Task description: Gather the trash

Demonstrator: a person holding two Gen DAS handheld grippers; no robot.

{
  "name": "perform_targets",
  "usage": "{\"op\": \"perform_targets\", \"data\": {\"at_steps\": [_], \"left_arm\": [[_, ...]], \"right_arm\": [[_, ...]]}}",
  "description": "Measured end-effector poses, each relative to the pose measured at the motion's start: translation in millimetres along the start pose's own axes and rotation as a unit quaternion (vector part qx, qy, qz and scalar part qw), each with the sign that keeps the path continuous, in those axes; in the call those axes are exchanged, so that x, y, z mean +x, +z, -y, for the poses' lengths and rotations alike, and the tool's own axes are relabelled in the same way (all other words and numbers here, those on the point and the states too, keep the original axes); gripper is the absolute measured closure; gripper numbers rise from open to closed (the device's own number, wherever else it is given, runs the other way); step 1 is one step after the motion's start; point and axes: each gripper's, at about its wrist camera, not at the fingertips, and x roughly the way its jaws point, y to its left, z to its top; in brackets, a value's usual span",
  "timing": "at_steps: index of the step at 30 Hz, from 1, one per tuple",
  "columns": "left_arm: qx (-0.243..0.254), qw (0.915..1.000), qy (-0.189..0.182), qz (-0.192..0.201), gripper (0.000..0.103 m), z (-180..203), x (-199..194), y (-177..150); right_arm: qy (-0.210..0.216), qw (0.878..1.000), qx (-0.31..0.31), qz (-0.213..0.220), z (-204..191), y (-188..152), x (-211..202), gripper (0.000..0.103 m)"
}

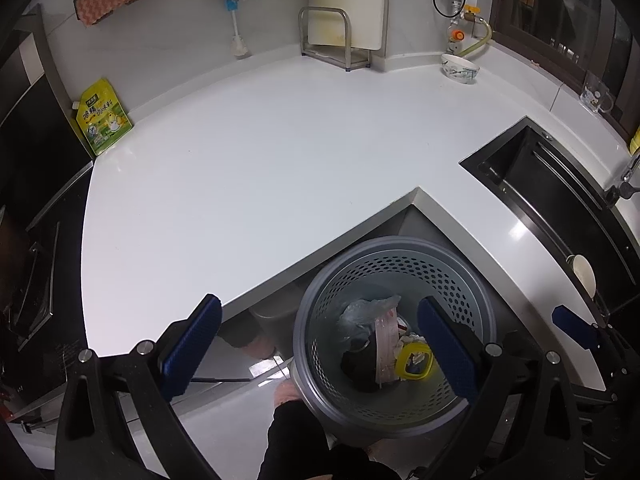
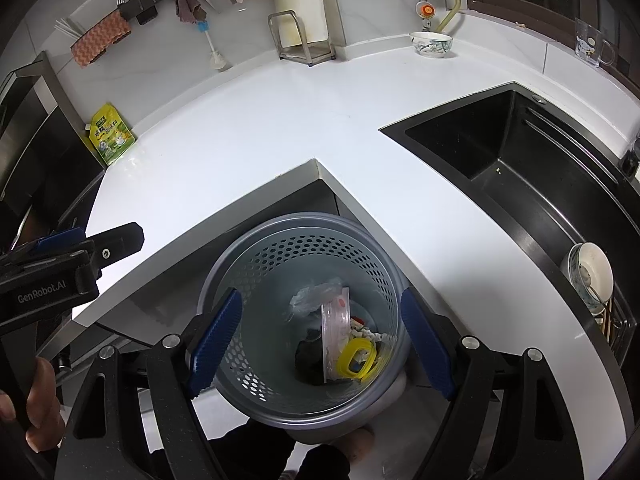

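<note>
trash (image 2: 340,344) heaped in round perforated grey plastic bin (image 2: 256,264); both hand-held grippers (image 1: 320,348) (image 2: 320,340) spread wide, empty.

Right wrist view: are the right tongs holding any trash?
No. The right tongs stand wide open with nothing between their pads, above the grey perforated bin that already holds the trash.

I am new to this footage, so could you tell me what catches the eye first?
A grey perforated bin stands on the floor in the counter's inner corner, holding a yellow ring and crumpled plastic. Both grippers, the left and the right, hang open above it. The white counter spreads behind.
</note>
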Motion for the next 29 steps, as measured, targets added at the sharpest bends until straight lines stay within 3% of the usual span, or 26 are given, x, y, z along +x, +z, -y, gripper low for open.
{"op": "perform_targets", "data": {"at_steps": [29], "left_arm": [[0.005,1.0,0.0,-0.004,0.007,0.4,-0.7,-2.0]], "right_arm": [[-0.001,1.0,-0.001,0.002,-0.7,0.4,0.2,0.025]]}}
